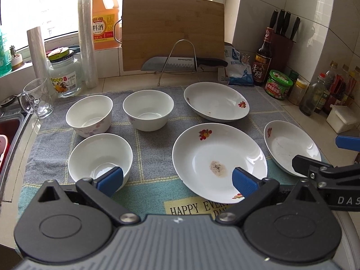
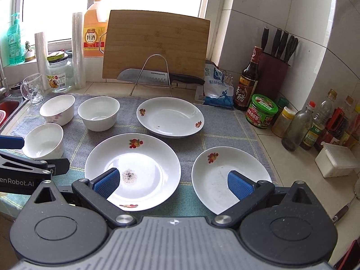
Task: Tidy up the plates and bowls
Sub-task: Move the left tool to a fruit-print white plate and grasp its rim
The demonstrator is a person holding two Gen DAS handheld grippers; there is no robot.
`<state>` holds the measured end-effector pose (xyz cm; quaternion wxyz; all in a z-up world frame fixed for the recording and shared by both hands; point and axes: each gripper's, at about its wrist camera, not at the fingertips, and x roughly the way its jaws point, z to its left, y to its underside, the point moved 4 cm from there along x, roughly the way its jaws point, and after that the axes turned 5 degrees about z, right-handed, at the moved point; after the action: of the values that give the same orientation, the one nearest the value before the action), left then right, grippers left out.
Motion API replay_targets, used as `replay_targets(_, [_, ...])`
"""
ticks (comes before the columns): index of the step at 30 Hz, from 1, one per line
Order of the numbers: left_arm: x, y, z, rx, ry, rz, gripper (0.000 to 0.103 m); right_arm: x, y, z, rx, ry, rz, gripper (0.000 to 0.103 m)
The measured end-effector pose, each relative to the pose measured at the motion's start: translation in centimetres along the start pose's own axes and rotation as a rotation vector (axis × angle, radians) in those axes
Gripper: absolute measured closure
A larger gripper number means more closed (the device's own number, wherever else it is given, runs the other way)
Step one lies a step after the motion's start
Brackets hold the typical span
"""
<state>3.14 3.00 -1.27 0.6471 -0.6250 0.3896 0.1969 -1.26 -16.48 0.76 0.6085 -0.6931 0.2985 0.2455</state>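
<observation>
Three white bowls and three white flowered plates lie apart on a grey checked cloth (image 1: 153, 144). Bowls: near left (image 1: 100, 155), far left (image 1: 88, 114), far middle (image 1: 148, 109). Plates: near middle one with a brown stain (image 1: 213, 157), far one (image 1: 216, 104), right one (image 1: 290, 144). My left gripper (image 1: 177, 180) is open and empty, above the cloth's near edge between the near bowl and the stained plate. My right gripper (image 2: 174, 183) is open and empty, between the stained plate (image 2: 139, 157) and the right plate (image 2: 216, 171).
A cutting board (image 1: 172, 33), a knife on a wire rack (image 1: 180, 64), a salt bag (image 1: 238, 67), sauce bottles (image 1: 262, 56) and jars (image 1: 279, 84) line the back and right. A glass mug (image 1: 38, 99) and jar (image 1: 64, 76) stand left by the sink (image 1: 9, 126).
</observation>
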Motion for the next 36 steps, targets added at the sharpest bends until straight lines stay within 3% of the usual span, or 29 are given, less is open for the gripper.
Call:
replay_targets(8, [1.4,-0.2,-0.8,0.020,0.012,0.026,0.001,1.1,1.4,-3.8,-0.003,0.039,0.014,0.000])
replay_targets(15, [2.4,-1.0,-2.3,0.046,0.008,-0.003,0.001,3.4,3.6,-8.0,0.018,0.068,0.069,0.000])
replay_targets(19, [3.0,-1.7,-3.6,0.077,0.005,-0.052,0.001,5.0,5.0,-9.8,0.033,0.049,0.099,0.000])
replay_targets(22, [4.0,-2.1,-4.8,0.091,0.040,-0.045,0.001,6.5,5.9,-10.6,0.033,0.020,0.124,0.000])
replay_targets(24, [4.6,-2.4,-5.7,0.116,0.076,-0.028,0.001,7.4,6.6,-11.0,0.024,0.002,0.133,0.000])
replay_targets(36, [9.2,-4.6,-11.5,0.246,0.098,0.051,0.001,12.9,9.1,-14.0,-0.002,-0.104,0.163,0.000])
